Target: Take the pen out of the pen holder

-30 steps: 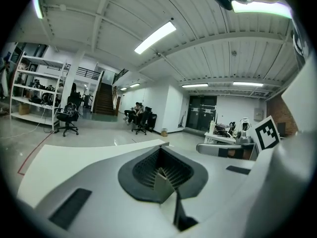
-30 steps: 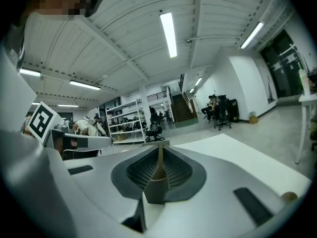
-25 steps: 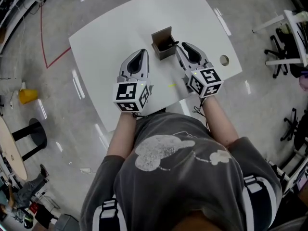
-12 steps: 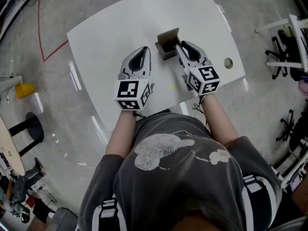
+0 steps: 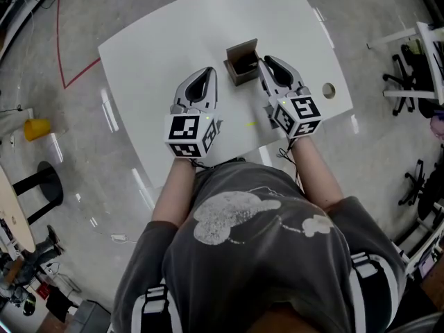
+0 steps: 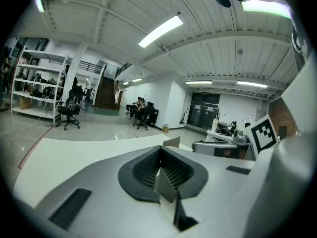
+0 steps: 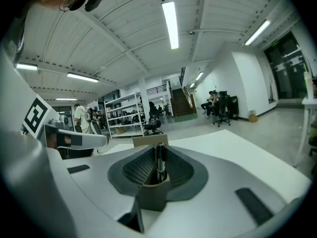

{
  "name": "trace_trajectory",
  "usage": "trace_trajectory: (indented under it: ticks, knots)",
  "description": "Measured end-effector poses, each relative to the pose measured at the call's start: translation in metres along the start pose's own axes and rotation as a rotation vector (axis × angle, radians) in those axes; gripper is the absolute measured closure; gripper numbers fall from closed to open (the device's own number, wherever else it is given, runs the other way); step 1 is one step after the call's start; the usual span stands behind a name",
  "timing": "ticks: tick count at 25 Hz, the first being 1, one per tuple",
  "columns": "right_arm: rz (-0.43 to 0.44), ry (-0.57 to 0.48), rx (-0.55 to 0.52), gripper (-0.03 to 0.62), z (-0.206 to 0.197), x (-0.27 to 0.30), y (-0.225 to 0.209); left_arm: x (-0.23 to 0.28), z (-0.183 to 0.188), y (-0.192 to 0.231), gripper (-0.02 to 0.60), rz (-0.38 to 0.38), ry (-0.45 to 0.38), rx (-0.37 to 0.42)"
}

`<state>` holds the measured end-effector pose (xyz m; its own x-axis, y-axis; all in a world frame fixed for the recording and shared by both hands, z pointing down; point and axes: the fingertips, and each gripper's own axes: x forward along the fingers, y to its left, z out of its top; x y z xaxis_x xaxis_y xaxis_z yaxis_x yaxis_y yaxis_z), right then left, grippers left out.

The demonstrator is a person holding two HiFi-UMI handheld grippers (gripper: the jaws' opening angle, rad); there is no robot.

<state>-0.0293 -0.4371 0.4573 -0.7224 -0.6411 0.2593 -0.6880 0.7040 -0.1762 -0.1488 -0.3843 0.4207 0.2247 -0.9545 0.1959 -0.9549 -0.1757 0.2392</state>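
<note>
Right gripper view. Q: How should the pen (image 7: 159, 166) handle?
A: It is judged light, stiff and slippery, best held on the upper shaft. It is pinched by the right gripper (image 5: 265, 64) at the pen holder (image 5: 241, 60), mid-table and nearer the right edge. The left gripper (image 5: 206, 74) is pressed together, empty. Counted: one pen, one holder, two grippers.

Right gripper (image 5: 266, 62) has drawn slightly rightward, off the right rim of the pen holder (image 5: 241, 47) (half a second ago its tip lay against that rim). The pen (image 7: 159, 163), a second ago jutting from the holder, now stands clamped in its jaws.
</note>
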Motion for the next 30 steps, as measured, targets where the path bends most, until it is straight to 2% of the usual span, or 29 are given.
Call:
trace_trajectory:
  ticks: [10, 15, 30]
  knots:
    - [0.018, -0.155, -0.007, 0.52, 0.051, -0.044, 0.016, -0.018, 0.005, -0.03, 0.574, -0.025, -0.027, 0.03]
    - [0.017, -0.212, -0.021, 0.52, 0.064, -0.078, 0.025, -0.036, 0.008, -0.052, 0.574, -0.037, -0.053, 0.052]
    - [0.004, -0.259, -0.017, 0.52, 0.034, -0.202, 0.069, -0.134, -0.007, -0.133, 0.574, -0.065, -0.086, 0.11]
